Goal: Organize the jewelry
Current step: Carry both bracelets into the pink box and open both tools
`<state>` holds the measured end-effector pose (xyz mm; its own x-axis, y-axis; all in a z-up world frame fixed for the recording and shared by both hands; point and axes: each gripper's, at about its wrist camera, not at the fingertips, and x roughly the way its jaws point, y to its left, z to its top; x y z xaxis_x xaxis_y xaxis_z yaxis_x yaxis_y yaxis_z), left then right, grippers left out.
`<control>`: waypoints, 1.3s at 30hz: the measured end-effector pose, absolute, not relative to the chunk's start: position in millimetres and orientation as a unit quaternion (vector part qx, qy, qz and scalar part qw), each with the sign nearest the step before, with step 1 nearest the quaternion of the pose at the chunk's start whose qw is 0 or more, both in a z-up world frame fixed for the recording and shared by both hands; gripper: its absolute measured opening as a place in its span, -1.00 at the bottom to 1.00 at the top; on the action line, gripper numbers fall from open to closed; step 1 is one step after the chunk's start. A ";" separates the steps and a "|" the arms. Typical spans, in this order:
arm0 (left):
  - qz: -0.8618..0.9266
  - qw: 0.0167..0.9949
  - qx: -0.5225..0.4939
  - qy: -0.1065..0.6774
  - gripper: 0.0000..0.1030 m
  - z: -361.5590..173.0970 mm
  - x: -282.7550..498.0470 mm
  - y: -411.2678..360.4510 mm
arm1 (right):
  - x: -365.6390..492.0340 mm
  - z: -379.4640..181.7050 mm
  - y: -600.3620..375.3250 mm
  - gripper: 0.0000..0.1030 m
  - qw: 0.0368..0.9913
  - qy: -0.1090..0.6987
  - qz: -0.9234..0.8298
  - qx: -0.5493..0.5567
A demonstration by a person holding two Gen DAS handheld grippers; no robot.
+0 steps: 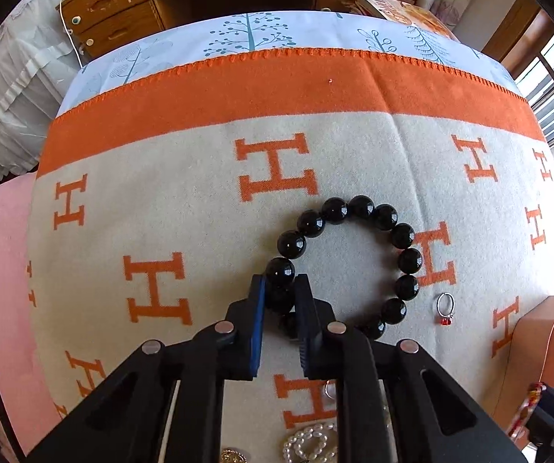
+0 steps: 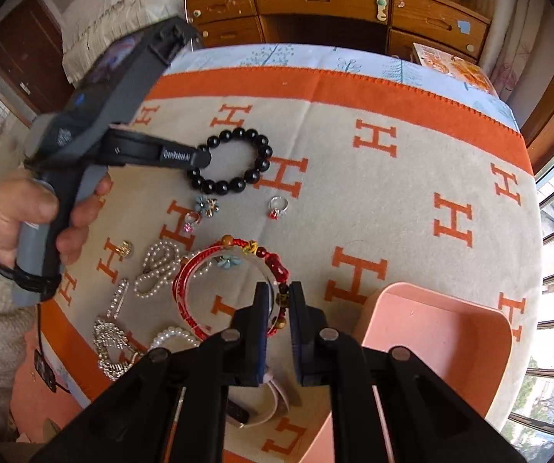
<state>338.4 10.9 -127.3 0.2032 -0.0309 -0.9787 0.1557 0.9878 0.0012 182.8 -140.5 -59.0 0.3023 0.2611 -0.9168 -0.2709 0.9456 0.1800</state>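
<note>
Beside the red bracelet [image 2: 230, 289], pink tray [image 2: 450, 332] holds nothing

Bare blanket [image 2: 411, 200] beyond jewelry clutter [image 2: 153, 270]

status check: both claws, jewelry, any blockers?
Left claw shut on black bead bracelet. Right claw shut on red bracelet. Pink tray unobstructed.

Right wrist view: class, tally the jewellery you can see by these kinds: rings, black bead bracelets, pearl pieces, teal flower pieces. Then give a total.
Rings: 2
Black bead bracelets: 1
Pearl pieces: 2
Teal flower pieces: 2
Total: 7
</note>
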 end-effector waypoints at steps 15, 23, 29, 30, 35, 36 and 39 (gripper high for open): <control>-0.142 0.851 0.002 0.505 -0.76 29.1 249.0 -13.4 | 140.2 -41.0 -269.6 -0.80 0.851 0.517 0.070 0.065; -0.216 0.854 0.016 0.473 -0.76 73.8 191.0 -73.7 | 125.3 -102.6 -284.2 -0.79 0.804 0.583 0.075 0.092; -0.267 0.831 0.053 0.484 -0.76 56.2 152.1 -134.8 | 98.7 -91.8 -287.9 -0.57 0.824 0.552 0.076 0.103; -0.275 0.827 0.060 0.486 -0.76 51.7 147.9 -144.1 | 91.0 -87.3 -290.0 -0.53 0.830 0.542 0.073 0.108; -0.296 0.813 0.078 0.495 -0.76 28.7 137.3 -182.5 | 51.3 -67.2 -303.9 -0.52 0.858 0.493 0.060 0.130; -0.296 0.812 0.078 0.497 -0.76 22.2 138.7 -187.5 | 44.5 -64.0 -307.1 -0.52 0.862 0.485 0.058 0.138; -0.284 0.812 0.075 0.504 -0.74 -6.3 149.2 -195.8 | 26.9 -58.4 -317.0 -0.52 0.871 0.463 0.048 0.156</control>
